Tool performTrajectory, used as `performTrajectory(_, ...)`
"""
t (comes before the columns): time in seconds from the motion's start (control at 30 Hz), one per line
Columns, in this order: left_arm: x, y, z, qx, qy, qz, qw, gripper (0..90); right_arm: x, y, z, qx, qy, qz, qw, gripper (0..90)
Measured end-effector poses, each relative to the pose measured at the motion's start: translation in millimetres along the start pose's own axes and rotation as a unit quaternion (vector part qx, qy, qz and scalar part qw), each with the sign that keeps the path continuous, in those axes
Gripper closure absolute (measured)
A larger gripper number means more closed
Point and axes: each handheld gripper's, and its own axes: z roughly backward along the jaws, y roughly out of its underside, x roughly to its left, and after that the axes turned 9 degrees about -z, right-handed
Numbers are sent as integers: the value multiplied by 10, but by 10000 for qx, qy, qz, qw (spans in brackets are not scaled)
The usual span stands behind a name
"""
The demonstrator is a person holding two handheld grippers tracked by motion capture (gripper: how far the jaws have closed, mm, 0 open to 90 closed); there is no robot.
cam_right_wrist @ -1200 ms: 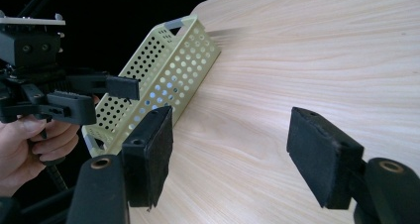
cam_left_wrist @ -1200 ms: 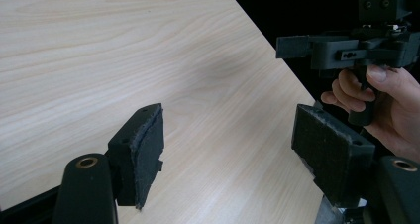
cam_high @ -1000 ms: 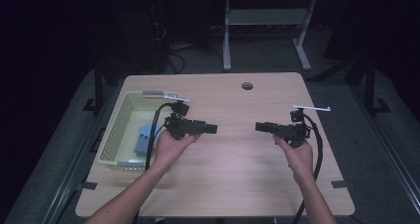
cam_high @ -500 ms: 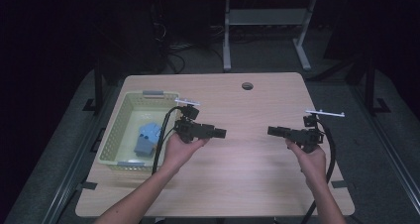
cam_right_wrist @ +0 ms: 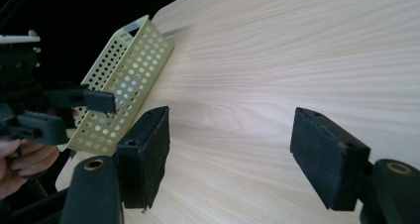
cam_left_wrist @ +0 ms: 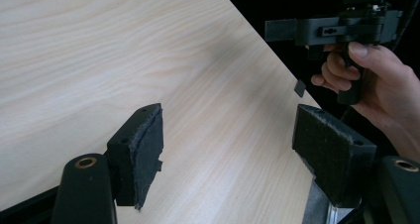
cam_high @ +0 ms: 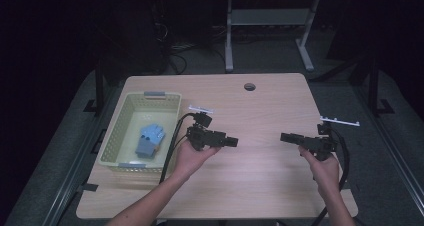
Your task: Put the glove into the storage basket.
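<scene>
Both grippers hover over the wooden table (cam_high: 270,106) and point at each other across a bare gap. My left gripper (cam_high: 233,142) is held level in the left hand, right of the basket, its jaws open with nothing between them (cam_left_wrist: 233,144). My right gripper (cam_high: 283,136) is held level near the table's right edge, also open and empty (cam_right_wrist: 230,144). In the left gripper view the right gripper (cam_left_wrist: 282,29) and the hand holding it sit beyond the table's edge. A pale yellow perforated basket (cam_high: 112,146) holds a blue glove-like item (cam_high: 150,138).
The basket (cam_right_wrist: 124,80) stands along the table's left side, and in the right gripper view my left gripper (cam_right_wrist: 99,101) is in front of it. A round cable hole (cam_high: 249,86) lies near the far edge. Cables trail from both grippers towards the person.
Both hands have drifted to the right and towards the near edge, slightly lower. Both grippers stay open and empty, still facing each other.
</scene>
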Motion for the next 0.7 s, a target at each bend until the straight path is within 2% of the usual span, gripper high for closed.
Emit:
performTrajectory(0.3, -47, 115, -60, 90, 14, -35, 10000, 269, -178, 104, 94, -75, 6, -157, 9998, 312)
performTrajectory(0.47, -77, 187, -81, 130, -67, -51, 9999, 246, -233, 148, 110, -68, -22, -186, 9998, 309)
performTrajectory(0.5, -89, 223, -96, 205, -157, -146, 9996, 244, -242, 155, 114, -69, -24, -215, 9997, 308)
performTrajectory(0.7, -110, 334, -154, 237, -97, -171, 9995, 244, -332, 198, 159, -75, 33, -267, 9996, 307)
